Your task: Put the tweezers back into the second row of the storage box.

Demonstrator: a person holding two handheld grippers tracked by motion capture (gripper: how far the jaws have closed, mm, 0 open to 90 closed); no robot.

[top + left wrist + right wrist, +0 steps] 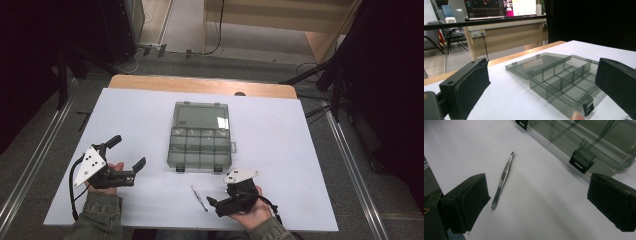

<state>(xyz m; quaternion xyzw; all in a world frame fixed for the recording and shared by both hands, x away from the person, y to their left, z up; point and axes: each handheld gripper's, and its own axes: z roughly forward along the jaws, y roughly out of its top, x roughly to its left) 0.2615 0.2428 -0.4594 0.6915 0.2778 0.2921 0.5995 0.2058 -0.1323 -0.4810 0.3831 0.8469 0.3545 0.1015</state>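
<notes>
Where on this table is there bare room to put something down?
Bare patches: the white table right of the open organizer box, the stretch left of it above the left gripper, and the strip behind it. Crowded: the near edge, where tweezers lie by the right gripper.

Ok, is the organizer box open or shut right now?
Open. The box has its lid folded flat on the table behind it, and the compartments look empty in the left gripper view.
</notes>
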